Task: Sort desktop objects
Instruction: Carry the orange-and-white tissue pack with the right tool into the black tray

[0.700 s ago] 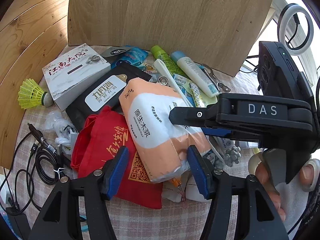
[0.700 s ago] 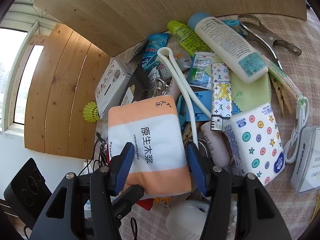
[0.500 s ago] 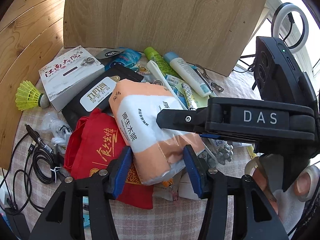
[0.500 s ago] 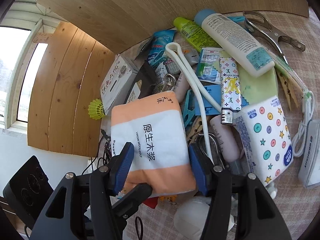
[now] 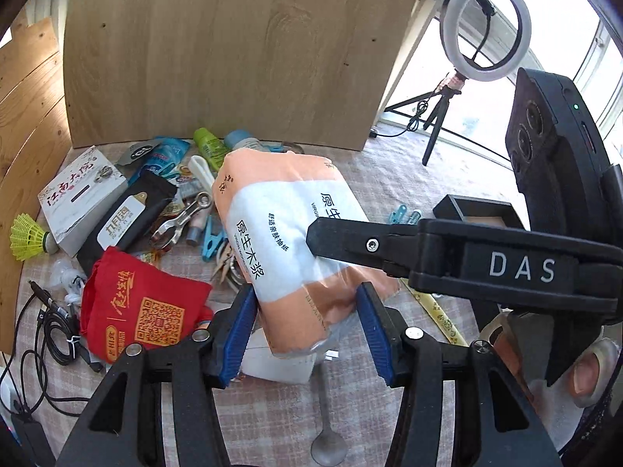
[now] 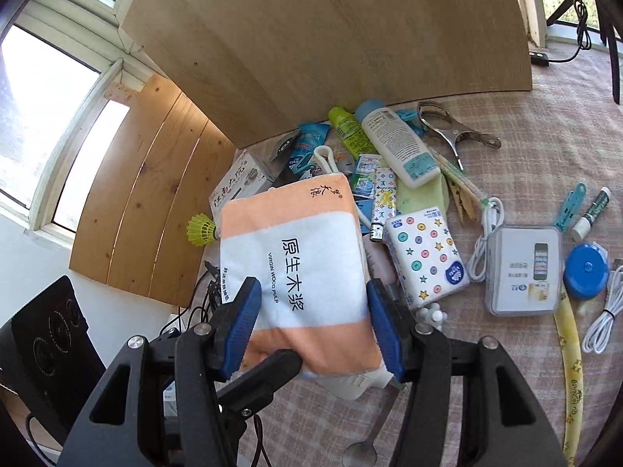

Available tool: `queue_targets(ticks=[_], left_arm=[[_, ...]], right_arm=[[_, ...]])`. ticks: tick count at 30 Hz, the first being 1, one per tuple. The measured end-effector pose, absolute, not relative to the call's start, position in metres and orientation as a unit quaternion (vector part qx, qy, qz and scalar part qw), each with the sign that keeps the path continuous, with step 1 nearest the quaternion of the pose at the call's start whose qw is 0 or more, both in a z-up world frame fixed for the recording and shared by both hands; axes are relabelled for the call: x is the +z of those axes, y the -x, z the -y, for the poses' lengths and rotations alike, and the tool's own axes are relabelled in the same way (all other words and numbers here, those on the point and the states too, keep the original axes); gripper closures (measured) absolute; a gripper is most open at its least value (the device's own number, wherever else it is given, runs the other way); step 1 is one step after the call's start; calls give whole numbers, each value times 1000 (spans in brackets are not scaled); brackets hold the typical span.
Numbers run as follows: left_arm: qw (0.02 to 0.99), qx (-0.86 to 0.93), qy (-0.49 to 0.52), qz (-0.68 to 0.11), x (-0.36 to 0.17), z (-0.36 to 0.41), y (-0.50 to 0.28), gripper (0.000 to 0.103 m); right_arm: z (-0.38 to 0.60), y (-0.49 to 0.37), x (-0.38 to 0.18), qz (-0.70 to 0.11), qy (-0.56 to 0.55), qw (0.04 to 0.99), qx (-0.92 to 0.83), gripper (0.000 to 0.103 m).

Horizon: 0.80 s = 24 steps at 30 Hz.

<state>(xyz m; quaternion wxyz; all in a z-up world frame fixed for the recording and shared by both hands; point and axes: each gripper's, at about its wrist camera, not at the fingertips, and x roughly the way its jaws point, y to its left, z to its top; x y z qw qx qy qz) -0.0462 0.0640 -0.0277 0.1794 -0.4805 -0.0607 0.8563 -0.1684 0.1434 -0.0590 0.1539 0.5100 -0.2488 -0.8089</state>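
An orange and white pack of tissues (image 5: 288, 241) is lifted above the cluttered table. My left gripper (image 5: 305, 330) is shut on its near end, blue pads against both sides. My right gripper (image 6: 313, 327) is also shut on the pack (image 6: 300, 268), and its black finger (image 5: 389, 245) crosses over the pack in the left wrist view. The left gripper's finger (image 6: 261, 381) shows under the pack in the right wrist view.
On the checked cloth (image 5: 389, 179) lie a red bag (image 5: 140, 307), a white box (image 5: 78, 194), a shuttlecock (image 5: 29, 235), cables (image 5: 50, 323), a spoon (image 5: 327, 428), a lotion bottle (image 6: 397, 144), a patterned tissue pack (image 6: 424, 257), a grey box (image 6: 523, 272) and a blue tape measure (image 6: 586, 272). A wooden board (image 5: 233, 46) stands behind.
Both grippers have raised the tissue pack off the pile, so the items beneath it, such as clips and a metal clamp, now show. The views sit higher and further back.
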Motion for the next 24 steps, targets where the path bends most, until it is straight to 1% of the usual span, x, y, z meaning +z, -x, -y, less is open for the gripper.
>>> queue_targets(ticks=[5,10,14,20,24], left_arm=[[264,842,471,12,-18,-153,31,52],[345,813,469,-9,-14,-243,16,52],[402,788,465,-38,-13,-308,-5,52],[453,759,462,-71,-4,-373,-38,52],[472,748,457,-91,-3,-400,-46,52]], right_arm=[[-219,115,-43,280,-478,76,-829,48],[-304,49,-41,324,-456,-9,-829,48],[-354,-1,-36,323,-441,-79,-833,48],[-410,-66,-33,360,-415,-155,-821,48],[-425,-88,-27,357,-407,-191,-819,48]])
